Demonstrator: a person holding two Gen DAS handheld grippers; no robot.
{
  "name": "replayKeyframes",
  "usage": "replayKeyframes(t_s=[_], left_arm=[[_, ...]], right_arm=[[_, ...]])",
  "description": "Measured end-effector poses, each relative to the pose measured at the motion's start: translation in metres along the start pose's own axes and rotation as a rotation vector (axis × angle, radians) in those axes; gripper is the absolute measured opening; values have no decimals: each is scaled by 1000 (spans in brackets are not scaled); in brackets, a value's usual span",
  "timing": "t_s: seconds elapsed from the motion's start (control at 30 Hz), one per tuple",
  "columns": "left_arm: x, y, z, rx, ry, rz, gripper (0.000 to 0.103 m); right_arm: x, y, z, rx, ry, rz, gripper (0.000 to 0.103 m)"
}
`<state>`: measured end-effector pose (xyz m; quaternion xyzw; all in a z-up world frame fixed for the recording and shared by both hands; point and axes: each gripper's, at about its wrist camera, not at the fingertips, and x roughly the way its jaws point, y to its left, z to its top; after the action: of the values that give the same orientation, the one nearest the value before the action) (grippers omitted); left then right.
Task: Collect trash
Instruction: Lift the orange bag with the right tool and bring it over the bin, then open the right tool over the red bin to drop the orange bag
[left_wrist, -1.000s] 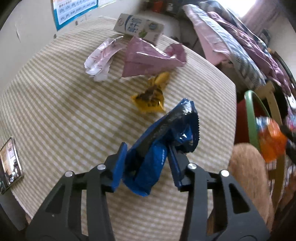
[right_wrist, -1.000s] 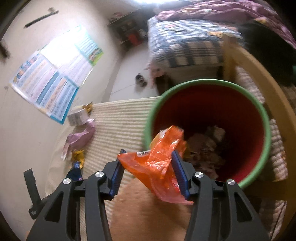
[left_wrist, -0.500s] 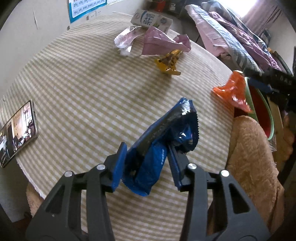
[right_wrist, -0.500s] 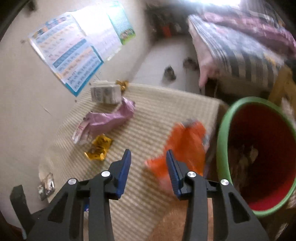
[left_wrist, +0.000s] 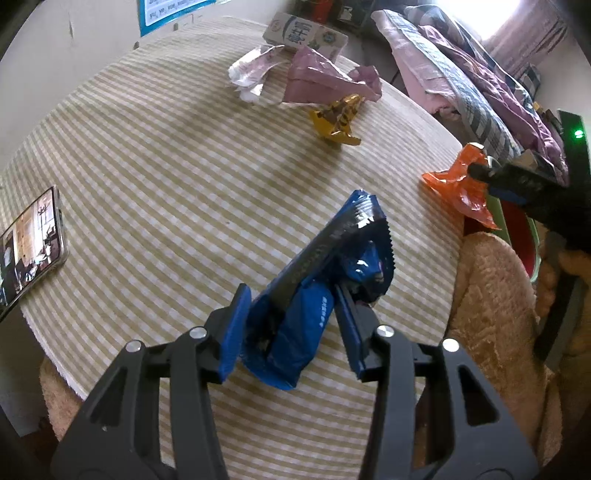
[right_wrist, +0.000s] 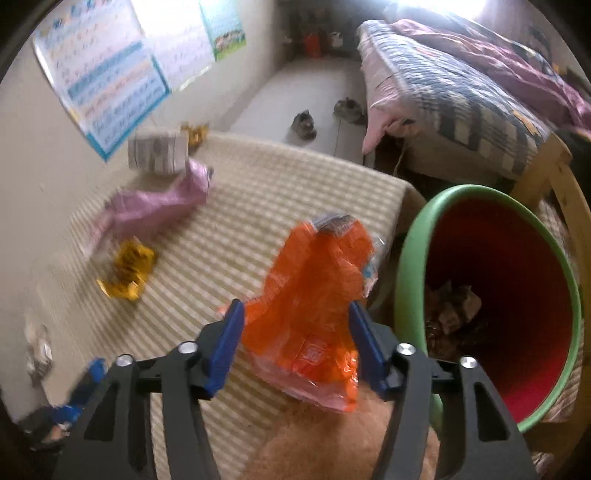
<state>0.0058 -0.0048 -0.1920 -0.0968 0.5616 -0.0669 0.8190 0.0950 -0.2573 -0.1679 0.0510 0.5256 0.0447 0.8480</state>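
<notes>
My left gripper (left_wrist: 291, 325) is clamped on a crumpled blue wrapper (left_wrist: 325, 280), which sticks up between the pads above the striped desk (left_wrist: 166, 177). My right gripper (right_wrist: 295, 343) has an orange wrapper (right_wrist: 314, 295) between its pads; its jaws have just been opening, and I cannot tell whether the pads press on the wrapper at this moment, though it sits between them and hangs clear of the desk. In the left wrist view that orange wrapper (left_wrist: 460, 184) shows at the desk's right edge, at the tip of the right gripper. Just right of it stands the bin (right_wrist: 413, 258), green outside and red inside, with some scraps lying at its bottom. Still lying on the desk at the far side are a pink wrapper (left_wrist: 325, 77), a pale crumpled wrapper (left_wrist: 251, 74) beside it, a yellow wrapper (left_wrist: 338, 122) a little nearer to me, and a milk carton (left_wrist: 306, 37) at the far edge. A phone (left_wrist: 29, 251) with its screen lit lies near the left edge of the desk. A bed (right_wrist: 461, 92) with a checked cover stands beyond the bin.
</notes>
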Motion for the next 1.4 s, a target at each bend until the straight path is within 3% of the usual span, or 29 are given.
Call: replayKeyframes(t_s=[0.07, 0.13, 0.17, 0.37, 0.4, 0.43, 0.47, 0.5, 0.63, 0.77, 0.8, 0.83, 0.87, 0.93, 1.13, 1.3, 1.4], left_arm=[[0, 1, -1, 0, 0, 5, 44], [1, 1, -1, 0, 3, 7, 44], [1, 1, -1, -1, 4, 6, 44], [4, 2, -1, -10, 11, 6, 45], [5, 2, -1, -12, 15, 5, 45], [7, 2, -1, -11, 17, 5, 45], [7, 2, -2, -9, 17, 7, 46], [7, 1, -1, -8, 17, 8, 46], [8, 2, -1, -12, 20, 7, 46], [9, 1, -1, -9, 22, 10, 46], [9, 1, -1, -10, 22, 11, 46], [9, 2, -1, -12, 22, 12, 46], [9, 3, -1, -15, 21, 14, 46], [8, 4, -1, -20, 20, 16, 46], [9, 6, -1, -26, 19, 11, 46], [12, 9, -2, -37, 20, -1, 49], [13, 10, -2, -40, 22, -6, 51]], right_arm=[[9, 2, -1, -4, 33, 15, 36], [16, 4, -2, -10, 62, 38, 12], [18, 4, -2, -11, 72, 55, 9], [-3, 5, 2, 3, 3, 140, 12], [-4, 2, 3, 28, -5, 145, 21], [-4, 0, 5, 48, -6, 155, 51], [-3, -2, 8, 78, -6, 173, 65], [-2, -3, 10, 100, -12, 180, 71], [11, 10, 24, 87, 7, 122, 73], [31, 16, 35, 137, 46, 157, 73], [36, 18, 37, 140, 53, 158, 67], [40, 20, 38, 138, 62, 151, 47], [41, 21, 39, 138, 70, 156, 37], [36, 19, 37, 152, 64, 199, 32], [-25, -11, 25, 124, -83, 182, 32], [-74, -73, 9, 244, -185, 79, 32], [-86, -101, 1, 278, -195, -3, 35]])
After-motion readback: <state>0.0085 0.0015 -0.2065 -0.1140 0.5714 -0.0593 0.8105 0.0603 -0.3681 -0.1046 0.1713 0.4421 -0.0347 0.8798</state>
